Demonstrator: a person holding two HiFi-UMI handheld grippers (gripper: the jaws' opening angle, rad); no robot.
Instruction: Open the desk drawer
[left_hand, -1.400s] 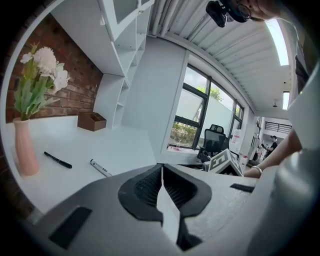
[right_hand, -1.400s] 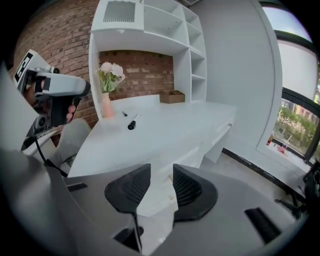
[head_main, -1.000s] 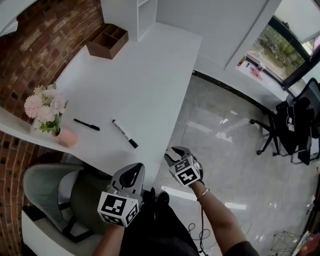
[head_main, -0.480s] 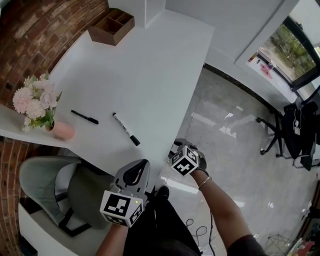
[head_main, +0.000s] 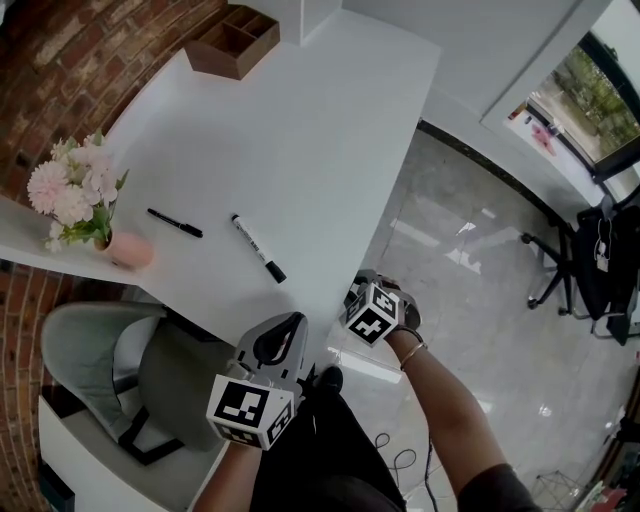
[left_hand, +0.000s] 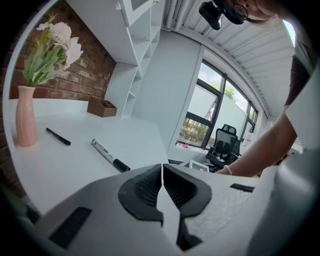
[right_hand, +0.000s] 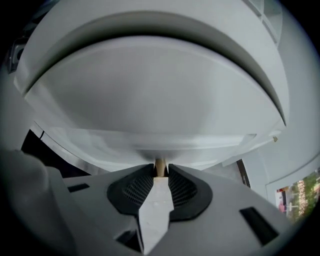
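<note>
The white desk (head_main: 300, 130) fills the middle of the head view. Its white drawer front (right_hand: 150, 100) looms across the right gripper view, with a small tan knob (right_hand: 160, 167) sticking out of it. My right gripper (head_main: 362, 288) is tucked at the desk's near edge, pointing steeply down. Its jaws are closing, the knob sits between the pads (right_hand: 176, 186), and both pads touch it. My left gripper (head_main: 289, 325) hangs lower left of the right one, off the desk, shut with nothing between its pads (left_hand: 150, 187).
On the desk lie a black-capped marker (head_main: 258, 248) and a black pen (head_main: 174, 223). A pink vase of flowers (head_main: 125, 250) stands at its left edge, a wooden organiser (head_main: 232, 42) at the far end. A grey chair (head_main: 100, 370) sits below left, a black office chair (head_main: 590, 260) far right.
My right gripper has sunk to the desk's near edge and rolled, so its marker cube faces differently. The left gripper has dropped a little.
</note>
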